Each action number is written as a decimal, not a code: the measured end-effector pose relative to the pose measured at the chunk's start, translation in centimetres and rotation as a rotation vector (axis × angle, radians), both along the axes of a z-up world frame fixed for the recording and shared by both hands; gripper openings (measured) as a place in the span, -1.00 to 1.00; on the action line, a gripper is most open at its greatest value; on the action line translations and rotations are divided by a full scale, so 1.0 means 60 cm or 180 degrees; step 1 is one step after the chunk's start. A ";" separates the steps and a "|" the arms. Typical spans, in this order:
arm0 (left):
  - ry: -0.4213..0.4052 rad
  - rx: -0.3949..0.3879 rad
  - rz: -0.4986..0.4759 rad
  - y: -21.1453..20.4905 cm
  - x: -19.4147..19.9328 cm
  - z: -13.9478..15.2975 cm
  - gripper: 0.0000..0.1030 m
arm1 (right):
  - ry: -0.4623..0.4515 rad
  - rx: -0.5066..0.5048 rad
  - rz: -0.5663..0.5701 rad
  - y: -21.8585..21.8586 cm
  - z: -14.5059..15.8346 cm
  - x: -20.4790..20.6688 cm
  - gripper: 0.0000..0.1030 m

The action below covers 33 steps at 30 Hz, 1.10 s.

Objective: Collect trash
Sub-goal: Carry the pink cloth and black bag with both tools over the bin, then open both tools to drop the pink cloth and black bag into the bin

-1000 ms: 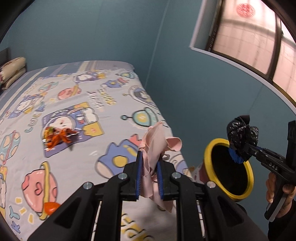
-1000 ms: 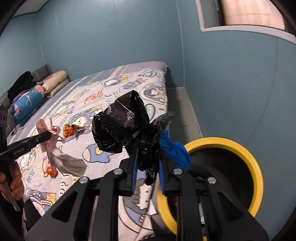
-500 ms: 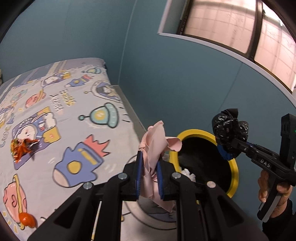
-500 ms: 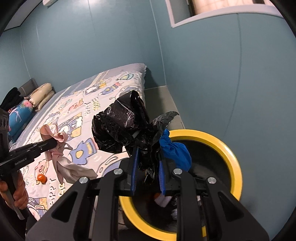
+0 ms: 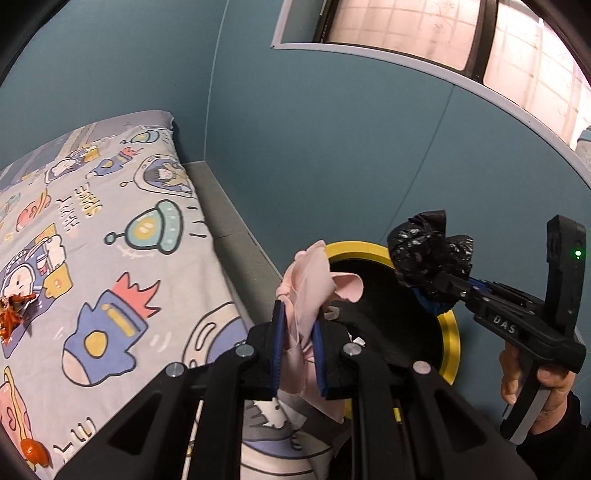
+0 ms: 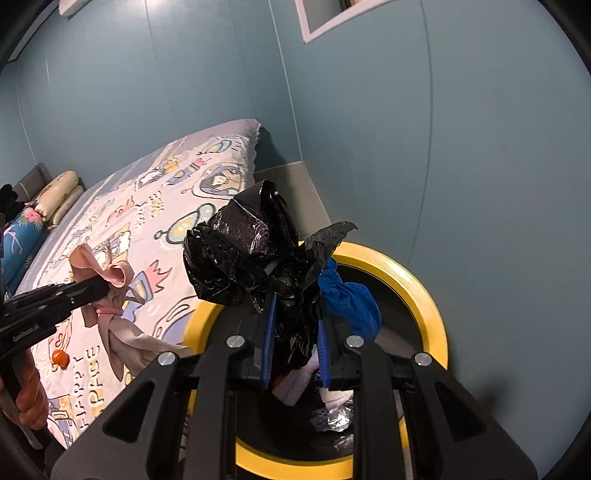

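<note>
My left gripper is shut on a pink cloth and holds it at the near rim of the yellow-rimmed black bin. My right gripper is shut on a crumpled black plastic bag with a blue scrap and holds it over the bin's opening. The bin holds white and foil scraps. The right gripper shows in the left wrist view above the bin's far side. The left gripper with the pink cloth shows in the right wrist view, left of the bin.
The bed with a cartoon-print sheet lies left of the bin. An orange wrapper and a small orange piece lie on it. Pillows sit at the head. Blue walls and a window stand behind the bin.
Both grippers have moved from over the bed toward the bin. The right one now holds the black bag over the opening, and the left one with the pink cloth has reached the rim.
</note>
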<state>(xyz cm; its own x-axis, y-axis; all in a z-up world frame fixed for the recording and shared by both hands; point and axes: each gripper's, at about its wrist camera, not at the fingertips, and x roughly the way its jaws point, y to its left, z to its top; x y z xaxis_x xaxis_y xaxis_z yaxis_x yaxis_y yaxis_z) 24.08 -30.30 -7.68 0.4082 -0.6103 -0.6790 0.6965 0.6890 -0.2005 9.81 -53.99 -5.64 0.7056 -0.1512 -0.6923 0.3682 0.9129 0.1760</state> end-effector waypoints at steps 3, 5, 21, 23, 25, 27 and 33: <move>0.0039 -0.0005 -0.0020 -0.019 -0.003 -0.005 -0.74 | 0.0048 -0.0010 -0.0038 -0.004 -0.010 0.010 -0.64; 0.0075 -0.0014 -0.0037 -0.029 -0.003 -0.009 -0.74 | 0.0079 0.0017 -0.0060 -0.011 -0.019 0.014 -0.64; 0.0211 0.0186 -0.0101 -0.090 -0.005 -0.057 -0.74 | 0.0245 -0.0004 -0.0044 -0.028 -0.055 0.016 -0.63; 0.0236 0.0203 -0.0094 -0.094 -0.003 -0.062 -0.74 | 0.0252 0.0021 -0.0045 -0.027 -0.055 0.022 -0.63; 0.0256 0.0209 -0.0097 -0.095 -0.002 -0.066 -0.74 | 0.0269 0.0030 -0.0040 -0.028 -0.058 0.025 -0.62; 0.0294 0.0199 -0.0100 -0.095 0.000 -0.070 -0.74 | 0.0283 0.0033 -0.0046 -0.029 -0.061 0.025 -0.62; 0.0332 0.0196 -0.0087 -0.099 0.005 -0.076 -0.62 | 0.0292 0.0066 -0.0067 -0.035 -0.062 0.030 -0.47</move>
